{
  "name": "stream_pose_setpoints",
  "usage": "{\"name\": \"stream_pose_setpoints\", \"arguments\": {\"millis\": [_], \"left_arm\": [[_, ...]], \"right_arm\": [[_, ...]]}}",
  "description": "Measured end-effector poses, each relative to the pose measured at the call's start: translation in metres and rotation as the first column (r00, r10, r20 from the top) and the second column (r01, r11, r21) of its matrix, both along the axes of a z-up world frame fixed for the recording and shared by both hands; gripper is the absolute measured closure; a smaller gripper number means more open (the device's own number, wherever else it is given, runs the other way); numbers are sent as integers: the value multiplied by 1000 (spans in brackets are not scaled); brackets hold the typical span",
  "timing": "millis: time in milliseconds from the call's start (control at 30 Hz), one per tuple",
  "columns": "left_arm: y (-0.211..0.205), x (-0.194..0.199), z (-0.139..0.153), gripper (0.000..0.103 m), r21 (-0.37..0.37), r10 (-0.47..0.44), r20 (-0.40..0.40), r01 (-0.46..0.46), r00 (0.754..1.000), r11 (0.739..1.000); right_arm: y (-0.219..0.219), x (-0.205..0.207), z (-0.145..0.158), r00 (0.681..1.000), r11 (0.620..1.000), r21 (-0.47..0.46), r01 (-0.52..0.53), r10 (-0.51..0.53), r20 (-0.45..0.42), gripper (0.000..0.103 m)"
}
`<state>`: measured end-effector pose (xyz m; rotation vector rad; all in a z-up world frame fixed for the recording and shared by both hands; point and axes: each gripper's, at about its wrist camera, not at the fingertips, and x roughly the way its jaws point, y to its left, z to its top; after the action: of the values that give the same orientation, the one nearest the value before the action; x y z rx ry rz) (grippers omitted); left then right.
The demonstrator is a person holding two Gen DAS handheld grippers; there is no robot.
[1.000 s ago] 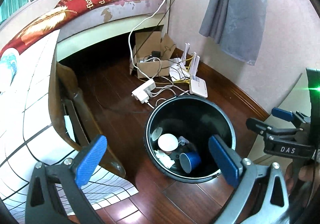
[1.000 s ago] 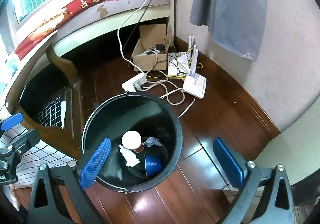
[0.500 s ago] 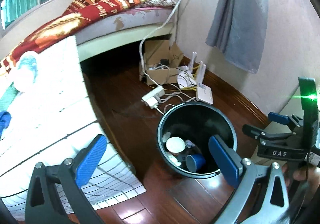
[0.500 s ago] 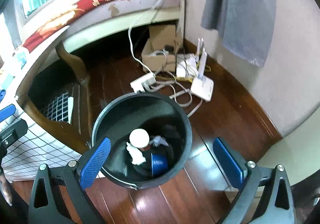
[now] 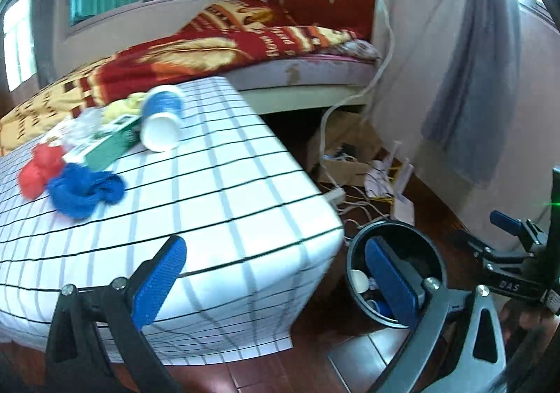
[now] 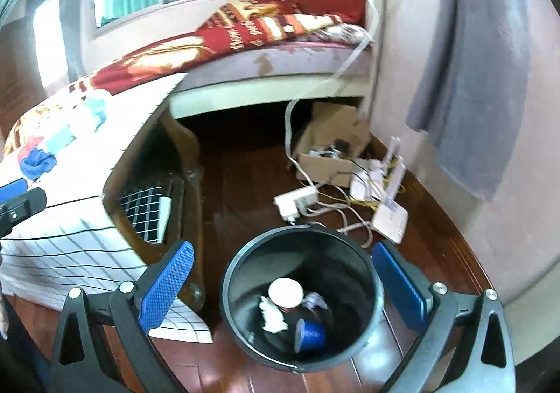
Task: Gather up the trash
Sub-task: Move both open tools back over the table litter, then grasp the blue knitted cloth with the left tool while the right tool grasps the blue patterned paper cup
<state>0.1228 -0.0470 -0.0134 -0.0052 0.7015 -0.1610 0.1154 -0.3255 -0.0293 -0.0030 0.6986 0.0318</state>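
Bed (image 5: 287, 74) behind table (image 5: 224, 190); cardboard box (image 6: 332, 151), power strip (image 6: 295, 200), router (image 6: 390, 218) right of table.

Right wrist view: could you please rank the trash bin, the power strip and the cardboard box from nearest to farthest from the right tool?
1. Trash bin, just ahead of the open right tool.
2. Power strip, on the floor beyond the bin.
3. Cardboard box, farther back by the bed.

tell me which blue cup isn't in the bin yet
The blue cup lying on its side on the checked tablecloth; the other blue cup already lies inside the black bin.
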Motion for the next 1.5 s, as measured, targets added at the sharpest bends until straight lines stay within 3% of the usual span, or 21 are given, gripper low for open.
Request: {"name": "stream_pose_setpoints", "arguments": {"millis": [233, 567, 800, 1100, 1300, 1433, 1500], "left_arm": [[42, -8, 0, 1, -1, 104, 17, -104, 994, 995], [117, -14, 3, 1, -2, 264, 41, -265, 964, 964], [161, 10, 3, 1, -24, 330, 22, -330, 944, 944], [179, 55, -10, 1, -57, 346, -25, -347, 938, 936], [184, 85, -24, 11, -42, 339, -104, -345, 935, 938], [196, 92, -32, 25, -86, 326, -150, -341, 933, 936], [200, 88, -31, 37, -93, 319, -139, -333, 937, 938]], "right_arm": [[57, 4, 17, 992, 992, -39, -120, 121, 44, 0], [136, 10, 42, 950, 955, -33, -295, 296, 102, 0], [170, 32, 56, 938, 945, -7, -328, 326, 115, 0], [214, 75, 54, 926, 930, -27, -368, 368, 85, 0], [236, 107, 45, 921, 922, -39, -386, 387, 48, 0], [249, 124, 42, 915, 916, -33, -401, 402, 29, 0], [257, 131, 40, 910, 910, -30, -413, 414, 18, 0]]}}
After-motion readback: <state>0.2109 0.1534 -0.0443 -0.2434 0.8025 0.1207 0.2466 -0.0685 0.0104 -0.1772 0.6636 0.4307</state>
